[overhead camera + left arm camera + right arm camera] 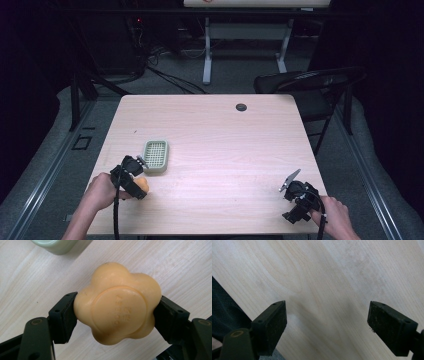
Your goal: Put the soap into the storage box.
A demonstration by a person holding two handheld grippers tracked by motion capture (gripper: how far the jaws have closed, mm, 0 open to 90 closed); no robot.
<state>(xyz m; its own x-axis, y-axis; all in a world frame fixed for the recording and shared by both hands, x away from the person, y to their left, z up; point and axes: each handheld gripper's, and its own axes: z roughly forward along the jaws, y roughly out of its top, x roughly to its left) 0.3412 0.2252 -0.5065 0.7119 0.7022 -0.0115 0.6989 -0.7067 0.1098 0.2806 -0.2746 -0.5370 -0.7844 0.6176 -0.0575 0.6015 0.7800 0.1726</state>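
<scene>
A flower-shaped orange soap (pixel 117 303) sits clamped between the two black jaws of my left gripper (pixel 115 312), one jaw on each side of it. From above, the soap (pixel 142 186) is at the table's front left with the left gripper (pixel 131 176) over it. A pale green soap dish (pixel 155 155) with a slatted top lies just beyond it, and its corner (pixel 56 245) shows in the left gripper view. Over bare wood near the table's front right edge, my right gripper (pixel 327 325) stands open with nothing between its jaws; it (pixel 300 197) sits at the front right corner.
The light wooden table (pixel 220 145) has a dark round grommet (pixel 241 107) near its far edge. A black chair (pixel 310 85) stands off the far right corner. The table's front edge (pixel 234 315) runs close beside the right gripper.
</scene>
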